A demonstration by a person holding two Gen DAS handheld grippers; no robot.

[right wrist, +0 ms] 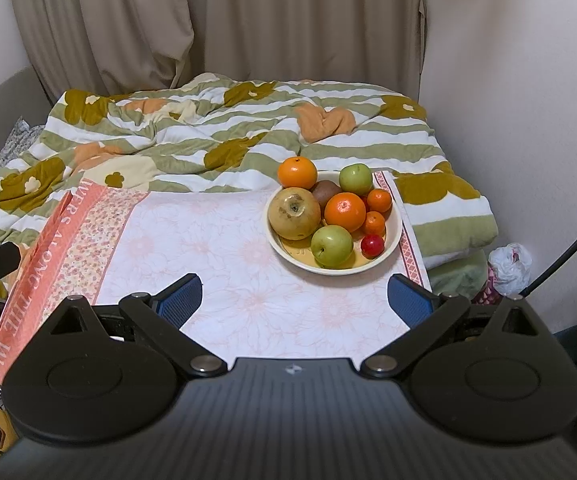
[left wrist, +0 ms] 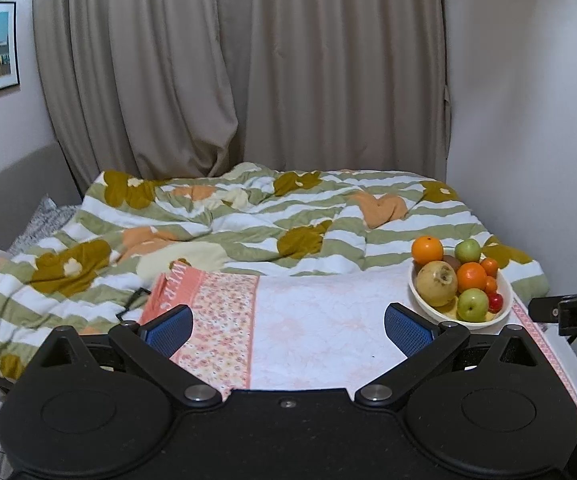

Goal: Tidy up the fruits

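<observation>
A cream bowl [right wrist: 395,236] of fruit stands on the far right of a pink flowered cloth [right wrist: 216,256]. In it are a large brown pear [right wrist: 294,213], oranges [right wrist: 297,173], green apples [right wrist: 331,246], a kiwi [right wrist: 327,192], small tangerines [right wrist: 379,200] and a red cherry-like fruit [right wrist: 372,245]. The bowl [left wrist: 504,310] also shows at the right in the left wrist view. My right gripper [right wrist: 294,300] is open and empty, just in front of the bowl. My left gripper [left wrist: 288,330] is open and empty over the cloth [left wrist: 308,320], left of the bowl.
A rumpled green-striped flowered duvet [right wrist: 216,136] lies behind the cloth. Beige curtains [right wrist: 248,20] hang at the back, and a white wall [right wrist: 528,100] stands close on the right. A plastic bag [right wrist: 508,264] lies right of the cloth's edge.
</observation>
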